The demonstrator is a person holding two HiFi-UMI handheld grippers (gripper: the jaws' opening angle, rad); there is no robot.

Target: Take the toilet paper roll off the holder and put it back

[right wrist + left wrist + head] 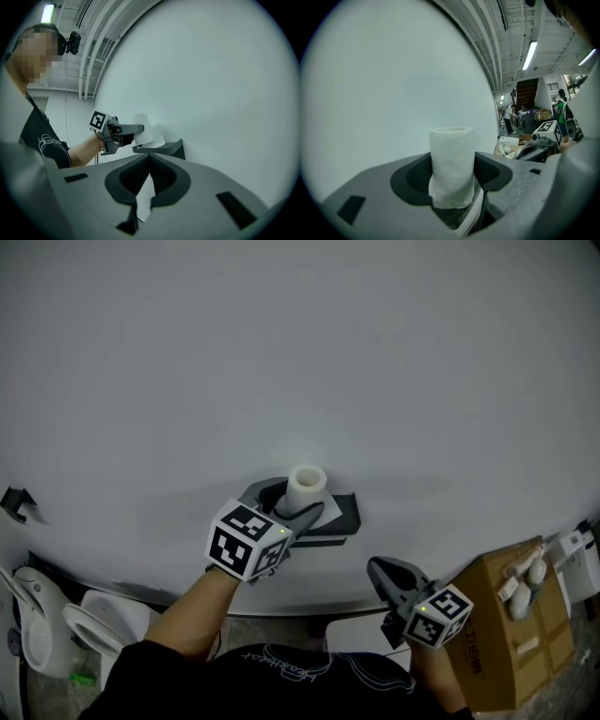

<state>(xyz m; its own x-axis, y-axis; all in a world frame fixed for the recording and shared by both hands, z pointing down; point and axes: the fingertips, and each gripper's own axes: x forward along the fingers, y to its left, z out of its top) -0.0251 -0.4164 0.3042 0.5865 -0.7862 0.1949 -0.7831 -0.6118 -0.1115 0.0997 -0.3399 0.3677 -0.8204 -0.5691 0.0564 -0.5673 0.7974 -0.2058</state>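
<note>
The left claw (292, 505) is clamped on the upright white toilet paper roll (451, 164), 1 dark pad pressing each side. In the head view the roll sits at frame centre, right at the dark grey wall-mounted holder (339, 514), apparently just above its ledge with a loose sheet hanging down. Whether it is leaving or returning cannot be told; at least 1 of the 2 steps seems unfinished. The right claw (380, 570) is closed and empty, lower right of the frame.
</note>
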